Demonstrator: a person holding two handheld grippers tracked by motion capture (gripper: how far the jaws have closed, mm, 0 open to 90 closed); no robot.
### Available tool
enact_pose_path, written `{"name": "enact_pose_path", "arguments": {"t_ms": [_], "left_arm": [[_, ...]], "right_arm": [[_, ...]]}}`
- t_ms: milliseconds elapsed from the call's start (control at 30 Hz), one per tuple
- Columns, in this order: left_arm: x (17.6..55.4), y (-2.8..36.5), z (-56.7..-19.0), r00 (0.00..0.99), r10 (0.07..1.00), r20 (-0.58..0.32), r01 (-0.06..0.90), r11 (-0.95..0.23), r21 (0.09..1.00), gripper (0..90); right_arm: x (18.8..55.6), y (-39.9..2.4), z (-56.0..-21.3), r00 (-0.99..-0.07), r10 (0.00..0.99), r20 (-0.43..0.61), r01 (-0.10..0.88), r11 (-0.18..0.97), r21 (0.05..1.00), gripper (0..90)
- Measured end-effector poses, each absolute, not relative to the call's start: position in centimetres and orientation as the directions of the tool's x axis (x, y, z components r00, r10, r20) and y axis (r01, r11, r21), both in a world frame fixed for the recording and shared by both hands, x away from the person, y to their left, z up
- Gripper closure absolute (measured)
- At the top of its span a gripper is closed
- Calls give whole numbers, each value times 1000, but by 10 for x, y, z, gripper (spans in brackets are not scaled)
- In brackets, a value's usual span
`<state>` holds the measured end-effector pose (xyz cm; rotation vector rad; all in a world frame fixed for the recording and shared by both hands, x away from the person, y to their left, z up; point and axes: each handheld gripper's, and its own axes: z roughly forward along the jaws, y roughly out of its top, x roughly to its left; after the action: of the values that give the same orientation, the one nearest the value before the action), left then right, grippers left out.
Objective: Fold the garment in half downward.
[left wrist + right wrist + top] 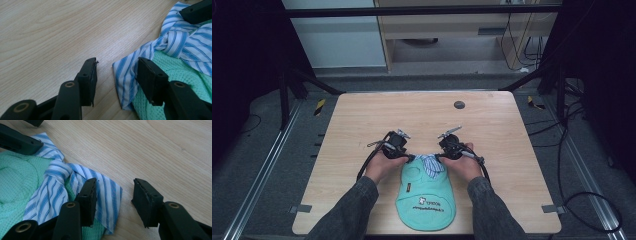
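A mint-green bib (427, 200) with a printed logo lies flat near the table's front edge. Its blue-and-white striped ties (430, 164) are knotted at the top. My left gripper (411, 158) rests on the table just left of the knot, and my right gripper (438, 157) just right of it. In the left gripper view the gripper (117, 67) is open, with one striped tie end (125, 82) lying loose between the jaws. The right gripper (115, 187) is open too. The other tie end (107, 195) spreads under its left jaw, unpinched. The knot (58, 173) sits between both.
The wooden table (362, 125) has a dark round spot (459, 104) near its far edge and grey tape tabs (300, 208) at its front corners. Cables trail across the floor on the right (582, 200). Metal frame legs stand behind the table.
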<state>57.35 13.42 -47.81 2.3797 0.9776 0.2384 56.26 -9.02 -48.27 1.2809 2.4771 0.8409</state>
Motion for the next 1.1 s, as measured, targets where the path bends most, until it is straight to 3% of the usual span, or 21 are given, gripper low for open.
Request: {"name": "enact_pose_path", "arguments": {"t_ms": [333,700,767,1100], "left_arm": [[575,136,-479,724,687,-65,601,-583,547,528],[573,134,-480,754,650,-92,582,-598,551,733],[572,134,-480,757,647,-86,577,-602,552,794],[569,137,-477,787,614,-59,526,-619,583,860]], "right_arm": [[563,-90,-483,-599,798,66,681,465,566,542],[560,-84,-481,-648,759,58,657,519,547,748],[559,-83,-481,-664,746,60,647,531,547,819],[554,-87,-475,-681,730,54,616,531,582,840]]}}
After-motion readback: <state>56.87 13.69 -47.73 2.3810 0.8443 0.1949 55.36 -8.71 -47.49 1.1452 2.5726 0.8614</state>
